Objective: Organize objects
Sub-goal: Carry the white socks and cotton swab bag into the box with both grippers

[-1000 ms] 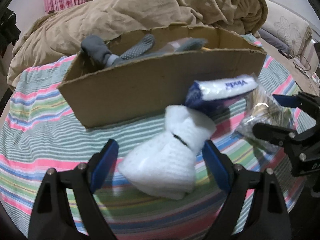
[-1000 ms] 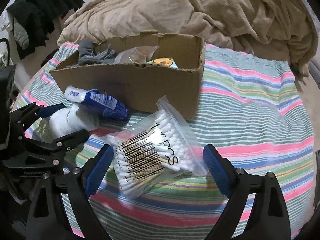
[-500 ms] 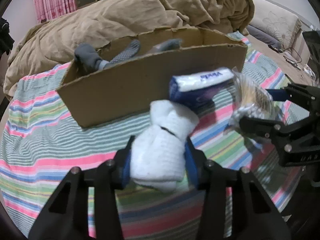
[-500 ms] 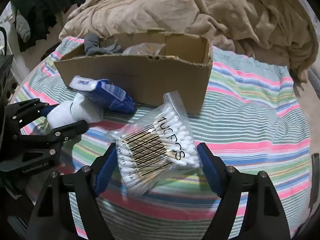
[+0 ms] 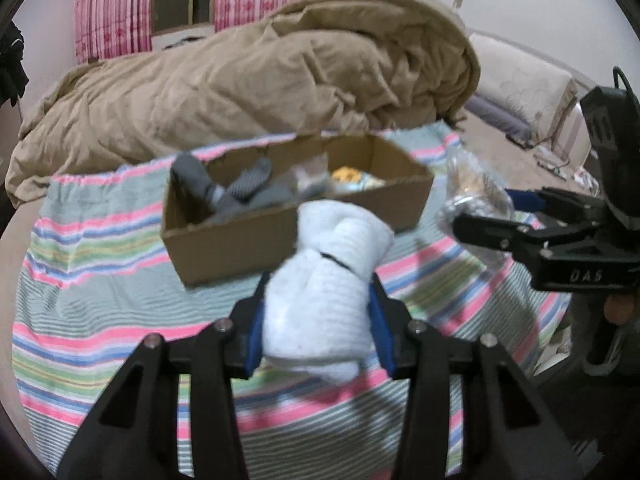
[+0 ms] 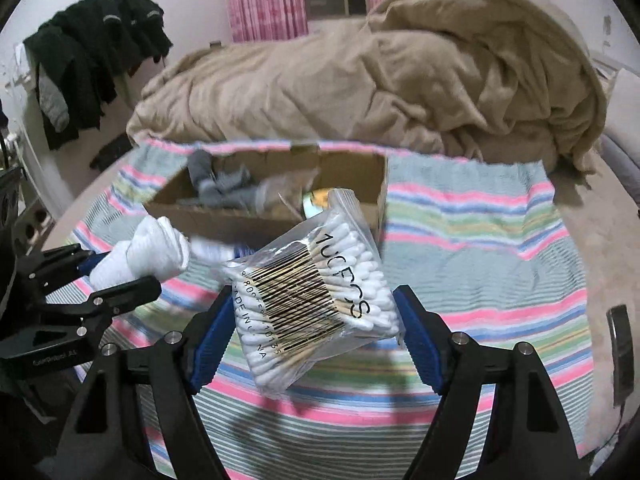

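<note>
Left wrist view: blurred white sock bundle (image 5: 324,296) masking cardboard box (image 5: 224,248) front.

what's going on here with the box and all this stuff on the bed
A person is tidying loose items into a cardboard box on a striped bedspread. The left hand-held gripper is shut on rolled white socks, and the right hand-held gripper is shut on a bag of cotton swabs. Both items are held up off the bedspread in front of the box, which already holds grey socks.
</note>
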Available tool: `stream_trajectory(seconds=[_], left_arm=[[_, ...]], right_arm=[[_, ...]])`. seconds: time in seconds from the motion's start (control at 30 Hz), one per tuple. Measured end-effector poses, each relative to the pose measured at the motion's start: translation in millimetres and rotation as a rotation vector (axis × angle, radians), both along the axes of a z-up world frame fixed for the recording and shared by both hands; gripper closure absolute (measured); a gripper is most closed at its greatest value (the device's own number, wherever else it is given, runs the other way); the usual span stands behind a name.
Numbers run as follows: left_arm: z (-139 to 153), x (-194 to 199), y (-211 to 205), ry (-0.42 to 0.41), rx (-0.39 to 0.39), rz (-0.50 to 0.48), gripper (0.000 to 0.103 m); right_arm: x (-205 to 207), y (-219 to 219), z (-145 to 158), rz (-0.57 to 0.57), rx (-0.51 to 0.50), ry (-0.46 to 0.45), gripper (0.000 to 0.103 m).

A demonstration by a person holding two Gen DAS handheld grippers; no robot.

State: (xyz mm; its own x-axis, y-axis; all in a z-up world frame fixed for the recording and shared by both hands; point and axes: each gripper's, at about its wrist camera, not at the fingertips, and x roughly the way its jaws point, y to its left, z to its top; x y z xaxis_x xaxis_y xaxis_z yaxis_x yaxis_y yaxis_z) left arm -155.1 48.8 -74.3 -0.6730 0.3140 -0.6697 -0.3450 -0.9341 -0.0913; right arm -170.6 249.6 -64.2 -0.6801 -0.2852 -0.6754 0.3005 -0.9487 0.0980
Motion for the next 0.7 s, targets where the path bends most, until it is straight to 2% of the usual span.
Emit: stream_trajectory(seconds=[0.37, 0.7], left_arm=[[27, -11, -11, 0.034, 0.084, 0.064, 0.058], [44, -32, -25, 0.053, 0.157, 0.122, 0.058]], right_arm=[[4, -18, 33, 0.019, -0.029, 0.065, 0.023], [-11, -18, 65, 0.003, -0.063, 0.119, 0.023]])
